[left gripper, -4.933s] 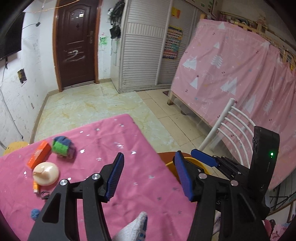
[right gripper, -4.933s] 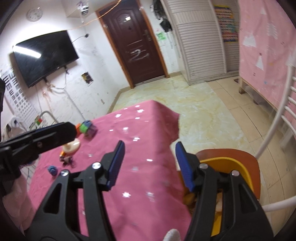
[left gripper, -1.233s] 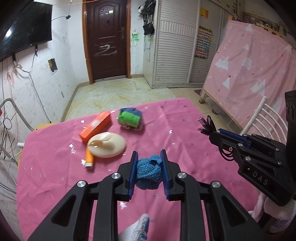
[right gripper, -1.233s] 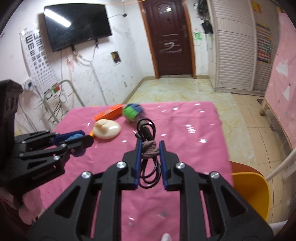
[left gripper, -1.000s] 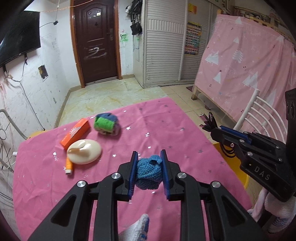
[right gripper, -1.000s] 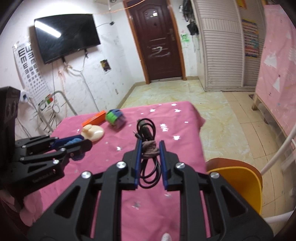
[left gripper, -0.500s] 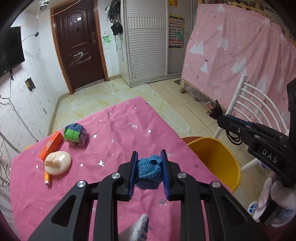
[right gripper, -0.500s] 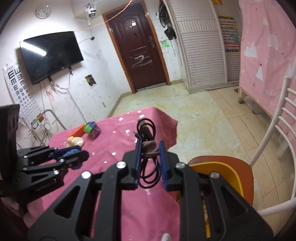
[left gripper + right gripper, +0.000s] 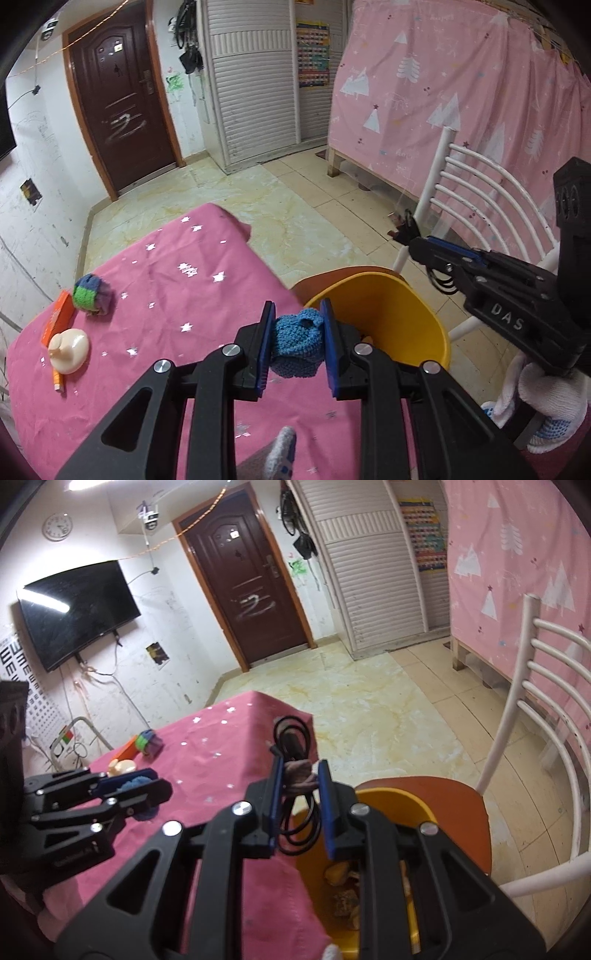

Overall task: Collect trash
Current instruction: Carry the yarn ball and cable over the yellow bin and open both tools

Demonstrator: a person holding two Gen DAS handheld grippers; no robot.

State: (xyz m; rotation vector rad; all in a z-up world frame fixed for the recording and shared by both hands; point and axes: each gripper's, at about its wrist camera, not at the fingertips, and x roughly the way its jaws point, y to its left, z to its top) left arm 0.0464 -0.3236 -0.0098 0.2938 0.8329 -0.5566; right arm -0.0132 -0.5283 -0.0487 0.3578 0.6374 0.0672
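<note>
Blue knitted ball [image 9: 295, 343] is pressed between my left gripper [image 9: 295, 345] jaws, beside the yellow bin [image 9: 399, 317]. My right gripper [image 9: 298, 805] is clamped on a coiled black cable [image 9: 293, 753], above that bin.

Yellow bin [image 9: 388, 797] interior mostly blocked by right gripper [image 9: 298, 775] fingers; scraps inside too dim to identify. Coiled black cable [image 9: 291, 738] middle hidden between the pads. Orange tube [image 9: 57, 380] half under the cream dome lid [image 9: 70, 349]. Orange box [image 9: 59, 315] print unreadable. Gloved hand [image 9: 546, 402] cut off at the lower right corner. Wall poster [image 9: 313, 55] text too small.
</note>
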